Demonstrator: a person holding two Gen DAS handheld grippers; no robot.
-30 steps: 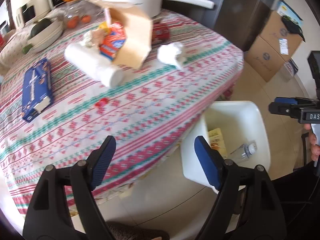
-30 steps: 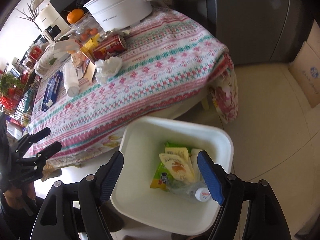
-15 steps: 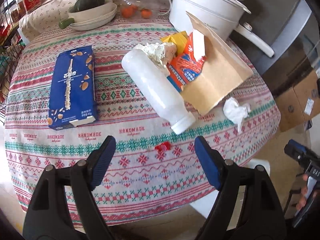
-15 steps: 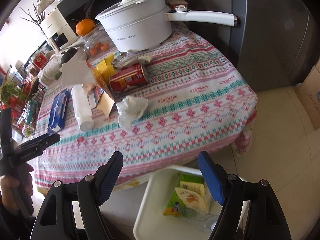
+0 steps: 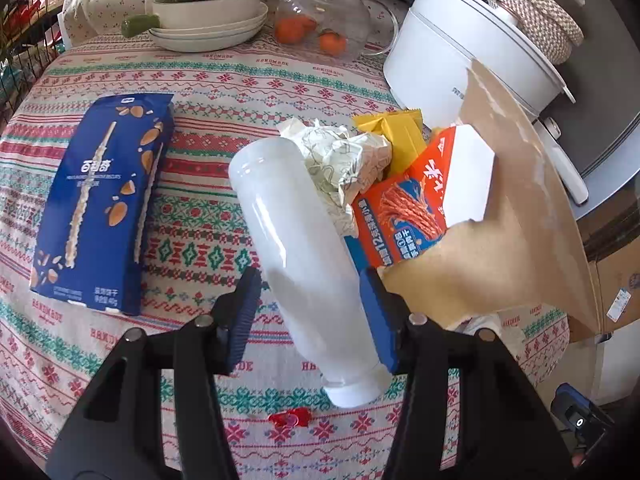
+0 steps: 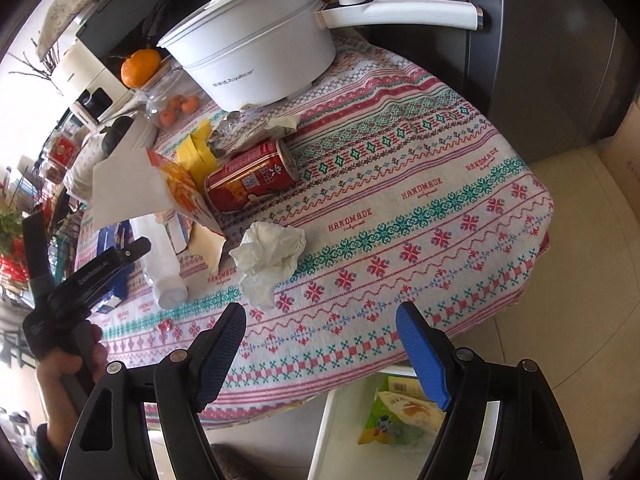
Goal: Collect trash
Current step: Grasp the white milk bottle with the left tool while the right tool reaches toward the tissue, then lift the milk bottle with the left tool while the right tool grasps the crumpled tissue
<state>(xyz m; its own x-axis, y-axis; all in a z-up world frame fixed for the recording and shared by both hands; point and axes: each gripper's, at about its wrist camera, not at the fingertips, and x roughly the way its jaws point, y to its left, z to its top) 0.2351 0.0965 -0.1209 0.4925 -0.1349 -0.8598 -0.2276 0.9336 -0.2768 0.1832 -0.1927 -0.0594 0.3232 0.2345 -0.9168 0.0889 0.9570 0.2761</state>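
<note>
Patterned cloth covers the desk, w/ trash strewn across it. Left tongs are closing around a white plastic bottle lying on its side, cap end toward the camera; bottle sits between the pads, right pad abt touching, left pad just apart. Crumpled paper, an orange snack box & brown cardboard lie just beside the bottle; blue snack box further left. Right tongs hang open & empty over the desk edge, near a crumpled tissue & red can. White bin on the floor below, wrappers inside.

Both wrist views overlook table.
</note>
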